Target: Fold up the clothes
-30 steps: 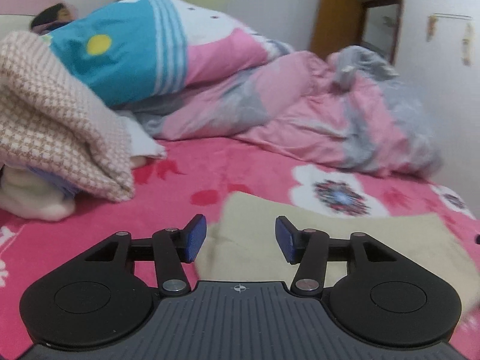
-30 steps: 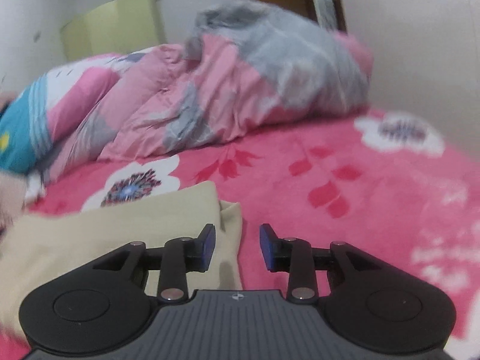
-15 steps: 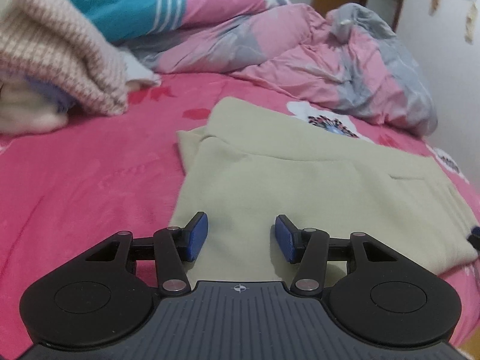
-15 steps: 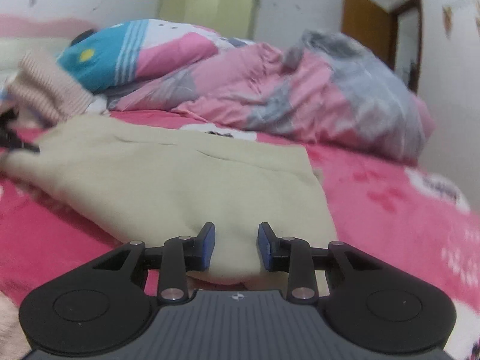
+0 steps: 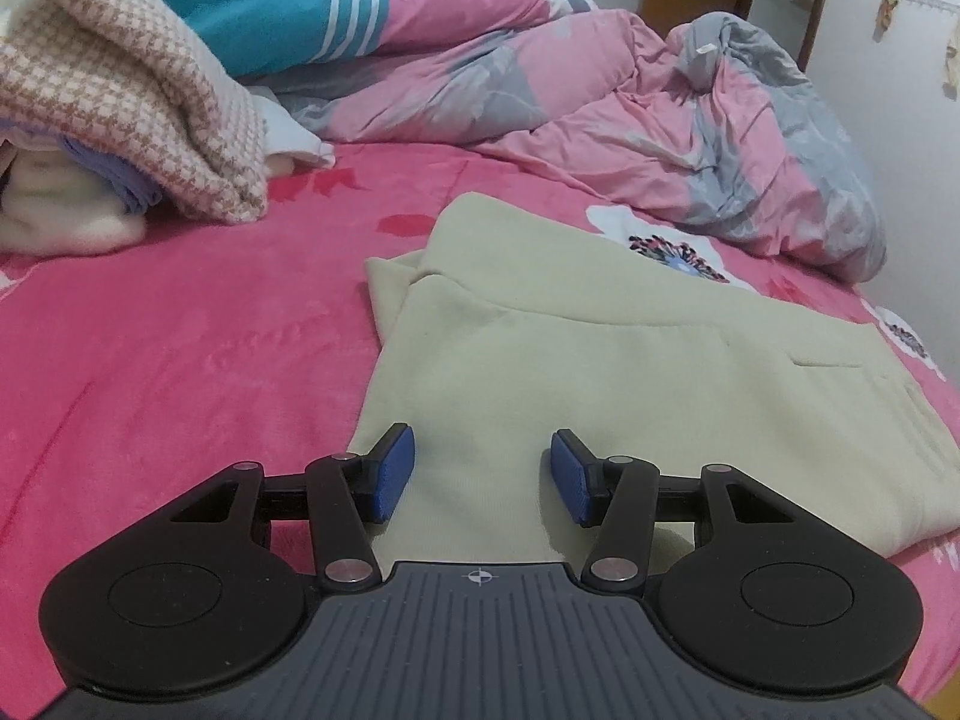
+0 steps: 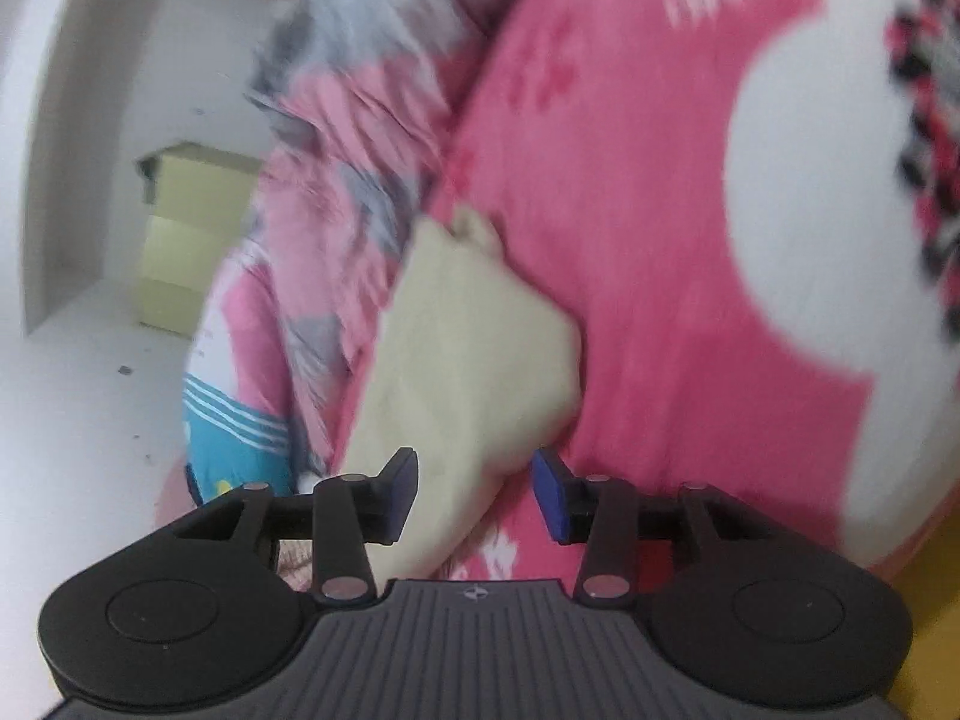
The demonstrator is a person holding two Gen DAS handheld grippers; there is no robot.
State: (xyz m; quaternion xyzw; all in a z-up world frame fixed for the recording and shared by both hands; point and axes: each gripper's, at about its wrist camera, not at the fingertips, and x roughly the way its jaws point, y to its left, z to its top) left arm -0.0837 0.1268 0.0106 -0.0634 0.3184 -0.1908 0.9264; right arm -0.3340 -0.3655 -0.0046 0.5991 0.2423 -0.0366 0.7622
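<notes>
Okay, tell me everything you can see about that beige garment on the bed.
The beige garment is plain, soft, fleece-like cloth, lying flat on the pink floral bedspread, folded over with a lower layer peeking out at its far left corner. A slit pocket shows near its right side. The left gripper rests over its near edge, jaws apart, not pinching it.

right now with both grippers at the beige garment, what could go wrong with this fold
1. The left gripper is open over the beige garment, pads not pressing. Closing from here may pinch only the top layer, so the fold could drag unevenly.
2. The right gripper is rolled sideways with its jaws opening, and its view is blurred. The garment's edge between the fingers may slip free.
3. The houndstooth clothes pile lies close by; a wide swing could topple it.
</notes>
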